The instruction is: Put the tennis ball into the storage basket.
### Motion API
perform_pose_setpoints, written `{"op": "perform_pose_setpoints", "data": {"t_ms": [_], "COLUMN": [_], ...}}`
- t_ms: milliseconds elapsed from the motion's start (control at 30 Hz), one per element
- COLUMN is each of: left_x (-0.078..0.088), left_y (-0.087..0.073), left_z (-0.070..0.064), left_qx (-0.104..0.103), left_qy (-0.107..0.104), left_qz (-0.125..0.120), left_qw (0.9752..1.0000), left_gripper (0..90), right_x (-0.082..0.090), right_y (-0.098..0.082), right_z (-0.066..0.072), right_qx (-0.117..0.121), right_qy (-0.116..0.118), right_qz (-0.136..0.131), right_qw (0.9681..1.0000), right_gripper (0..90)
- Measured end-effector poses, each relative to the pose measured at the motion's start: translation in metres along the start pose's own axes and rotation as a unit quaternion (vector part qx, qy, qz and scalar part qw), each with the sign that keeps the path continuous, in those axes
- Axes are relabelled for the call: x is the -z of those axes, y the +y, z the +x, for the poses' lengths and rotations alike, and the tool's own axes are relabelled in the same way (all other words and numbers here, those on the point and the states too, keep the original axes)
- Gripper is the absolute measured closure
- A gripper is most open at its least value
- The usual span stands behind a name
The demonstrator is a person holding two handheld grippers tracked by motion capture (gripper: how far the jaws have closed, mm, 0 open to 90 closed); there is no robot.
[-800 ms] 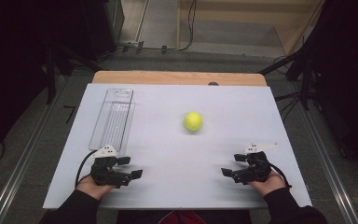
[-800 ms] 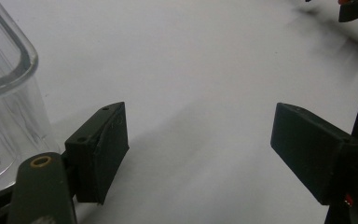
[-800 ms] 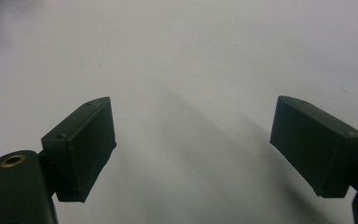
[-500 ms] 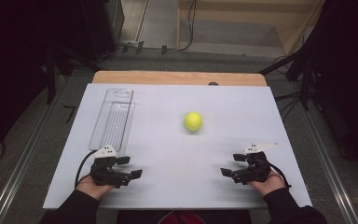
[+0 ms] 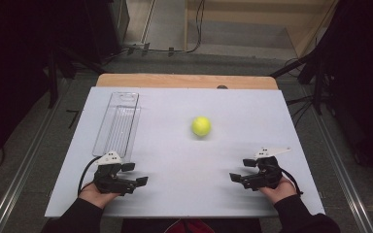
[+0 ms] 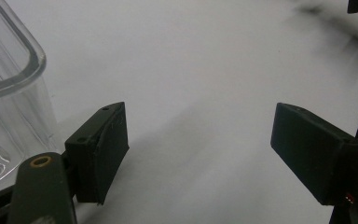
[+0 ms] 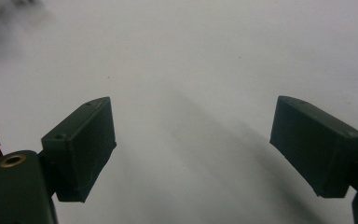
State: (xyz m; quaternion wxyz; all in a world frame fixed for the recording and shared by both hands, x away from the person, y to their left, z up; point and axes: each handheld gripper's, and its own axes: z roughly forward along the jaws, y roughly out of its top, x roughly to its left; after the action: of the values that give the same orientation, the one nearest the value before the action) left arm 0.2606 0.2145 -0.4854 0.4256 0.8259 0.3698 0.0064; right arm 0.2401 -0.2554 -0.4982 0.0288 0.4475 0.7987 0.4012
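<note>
The yellow-green ball (image 5: 201, 126) lies on the white counter (image 5: 175, 160), near its middle; I take the ball as landmark. The clear plastic container (image 5: 117, 123) lies well to the left of the ball, long side going away from the person.

The left gripper (image 5: 135, 174) rests on the counter nearer to the person than the ball & to its left, just beside the container's near end. Its jaws stand apart, nothing betw. them.

The right gripper (image 5: 241, 170) rests nearer than the ball & to its right, well apart from it. Jaws wide, nothing betw. them; they point toward the left gripper.
</note>
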Motion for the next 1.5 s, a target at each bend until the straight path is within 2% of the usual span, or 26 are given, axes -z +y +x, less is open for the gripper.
{"op": "perform_pose_setpoints", "data": {"t_ms": [467, 600, 800, 900, 1033, 1133, 1267, 1367, 1500], "left_x": [0.0, -0.001, 0.0, 0.002, 0.003, 0.009, 0.014, 0.015, 0.015], "left_y": [0.001, 0.003, 0.006, 0.007, 0.009, 0.017, 0.028, 0.036, 0.044], "left_z": [0.0, -0.001, -0.004, -0.005, -0.007, -0.012, -0.018, -0.021, -0.023], "left_qx": [0.007, 0.017, 0.007, 0.001, -0.002, 0.001, -0.006, -0.015, -0.015], "left_qy": [-0.001, -0.009, -0.002, -0.006, -0.006, -0.01, -0.014, -0.012, -0.017], "left_qz": [0.004, 0.008, 0.006, 0.0, 0.013, 0.007, 0.003, 0.008, 0.005], "left_qw": [1.0, 0.9998, 1.0, 1.0, 0.9999, 0.9999, 0.9999, 0.9998, 0.9997], "left_gripper": [19.6, 19.6, 19.6, 19.6, 19.6, 19.7, 19.7, 19.7, 19.7], "right_x": [-0.002, -0.003, -0.004, -0.005, -0.006, -0.007, -0.006, -0.005, -0.005], "right_y": [0.0, 0.0, -0.001, -0.001, 0.0, 0.0, -0.001, -0.001, -0.001], "right_z": [0.001, 0.001, 0.002, 0.002, 0.002, 0.003, 0.003, 0.002, 0.002], "right_qx": [0.003, 0.004, 0.006, 0.007, 0.007, 0.008, 0.007, 0.005, 0.004], "right_qy": [0.003, 0.004, 0.005, 0.007, 0.01, 0.012, 0.012, 0.012, 0.012], "right_qz": [0.007, 0.011, 0.012, 0.015, 0.015, 0.018, 0.015, 0.015, 0.014], "right_qw": [1.0, 0.9999, 0.9999, 0.9998, 0.9998, 0.9997, 0.9998, 0.9998, 0.9998], "right_gripper": [12.1, 12.2, 12.1, 12.2, 12.2, 12.1, 12.1, 12.1, 12.2]}}
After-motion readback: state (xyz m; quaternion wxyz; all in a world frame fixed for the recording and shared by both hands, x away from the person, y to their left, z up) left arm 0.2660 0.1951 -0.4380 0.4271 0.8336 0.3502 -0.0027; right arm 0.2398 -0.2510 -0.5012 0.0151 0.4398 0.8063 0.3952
